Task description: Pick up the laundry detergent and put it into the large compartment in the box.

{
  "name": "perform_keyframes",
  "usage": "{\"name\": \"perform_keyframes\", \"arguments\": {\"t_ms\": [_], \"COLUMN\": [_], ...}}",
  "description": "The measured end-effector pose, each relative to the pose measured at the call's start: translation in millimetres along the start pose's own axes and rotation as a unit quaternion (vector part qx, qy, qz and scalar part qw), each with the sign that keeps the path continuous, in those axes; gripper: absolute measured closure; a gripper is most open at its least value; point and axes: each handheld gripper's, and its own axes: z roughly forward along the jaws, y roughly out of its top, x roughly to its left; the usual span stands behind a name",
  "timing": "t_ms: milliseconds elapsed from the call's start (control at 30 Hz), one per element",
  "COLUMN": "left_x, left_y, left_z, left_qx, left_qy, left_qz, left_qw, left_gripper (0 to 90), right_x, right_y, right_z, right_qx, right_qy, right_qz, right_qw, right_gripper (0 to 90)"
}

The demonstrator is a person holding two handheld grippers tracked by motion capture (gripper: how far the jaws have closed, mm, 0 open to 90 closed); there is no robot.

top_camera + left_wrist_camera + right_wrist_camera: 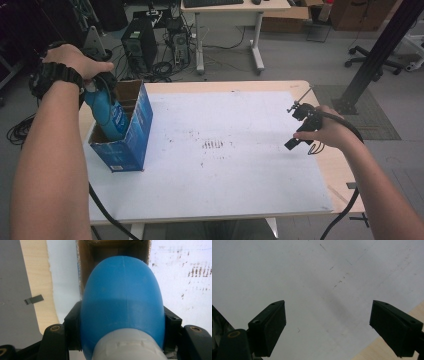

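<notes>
High view: blue bottle [111,114] bears white lettering, too blurred to read.

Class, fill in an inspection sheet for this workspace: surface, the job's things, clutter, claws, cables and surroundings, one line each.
Surface: table of pale wood, covered by a white sheet with dark scuff marks near the middle.
Job's things: blue bottle, white cap toward the claw, partly inside the open blue box at the sheet's left edge.
Clutter: nothing seen on the sheet.
Claws: left claw shut on the bottle; right claw open, holding nothing, over the sheet near its right edge.
Cables: one black cable trails from each claw off the near edge.
Surroundings: grey floor, desk, computer tower with tangled wires, office chair.
</notes>
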Motion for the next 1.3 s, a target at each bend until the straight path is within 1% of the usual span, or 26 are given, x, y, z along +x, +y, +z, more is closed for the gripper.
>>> {"name": "perform_keyframes", "arguments": {"t_ms": [67,100,167,233,533,600,833,1300], "left_x": [-0.3,-0.9,-2.8,-3.6,-5.6,-6.5,-7.6,-7.8], "left_y": [0.4,0.9,1.4,2.5,5.0,5.3,6.1,7.0], "left_z": [2.0,3.5,6.7,9.8,18.6,20.7,27.5,35.2], "left_qx": [0.003,0.002,0.009,0.008,0.015,0.02,0.025,0.026], "left_qy": [0.001,0.002,0.007,0.009,0.004,0.006,0.011,0.009], "left_qz": [0.002,0.004,0.013,0.011,0.013,0.015,0.016,0.018], "left_qw": [1.0,1.0,0.9999,0.9999,0.9998,0.9997,0.9995,0.9995], "left_gripper": [37.4,37.4,37.4,37.4,37.4,37.4,37.4,37.4], "right_x": [0.1,-0.1,0.2,0.0,-0.2,0.0,-0.1,0.2], "right_y": [0.0,0.0,0.1,0.2,0.4,0.7,0.2,0.8], "right_z": [0.1,0.0,0.4,0.8,3.9,4.4,4.5,5.5], "right_qx": [0.0,0.0,0.0,0.001,0.005,0.005,0.005,0.006], "right_qy": [0.0,0.0,0.001,0.0,0.002,0.003,0.003,0.003], "right_qz": [0.001,0.001,0.001,0.0,0.003,0.002,0.003,0.002], "right_qw": [1.0,1.0,1.0,1.0,1.0,1.0,1.0,1.0], "right_gripper": [13.6,13.5,13.6,13.5,13.5,13.5,13.5,13.5]}}
